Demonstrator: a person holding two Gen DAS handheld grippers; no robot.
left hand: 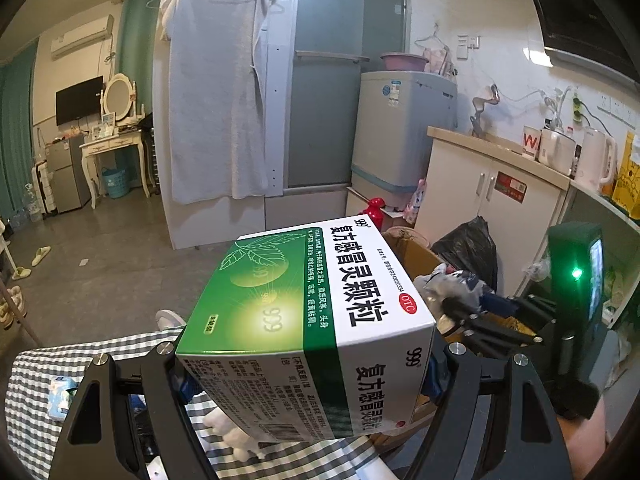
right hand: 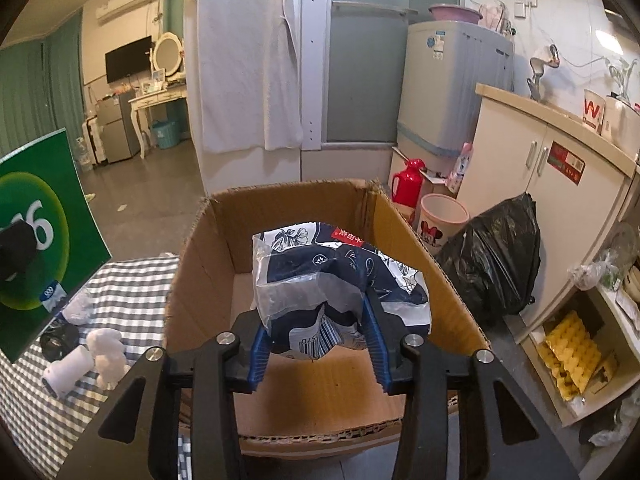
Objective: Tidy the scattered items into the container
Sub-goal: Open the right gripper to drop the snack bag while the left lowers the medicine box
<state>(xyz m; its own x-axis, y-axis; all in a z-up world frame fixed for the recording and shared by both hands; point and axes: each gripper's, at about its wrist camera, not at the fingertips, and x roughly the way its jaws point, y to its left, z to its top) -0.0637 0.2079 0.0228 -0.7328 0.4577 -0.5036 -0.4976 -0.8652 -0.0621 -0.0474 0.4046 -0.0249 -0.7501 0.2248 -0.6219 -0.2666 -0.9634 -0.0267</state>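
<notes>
My left gripper (left hand: 308,376) is shut on a green-and-white medicine box (left hand: 308,320) and holds it above the checkered tablecloth (left hand: 36,368). The box's green face also shows at the left of the right wrist view (right hand: 36,240). My right gripper (right hand: 316,340) is shut on a navy-and-white plastic snack bag (right hand: 336,280) and holds it over the open cardboard box (right hand: 200,280). The cardboard box looks empty inside. In the left wrist view the right gripper with the bag (left hand: 452,292) is just right of the medicine box.
On the tablecloth (right hand: 132,280) left of the cardboard box lie a white roll (right hand: 68,372), a white plush toy (right hand: 108,352), a black object (right hand: 58,340) and a small packet (left hand: 60,396). A black rubbish bag (right hand: 496,260), pink bin (right hand: 444,220) and red flask (right hand: 408,184) stand on the floor.
</notes>
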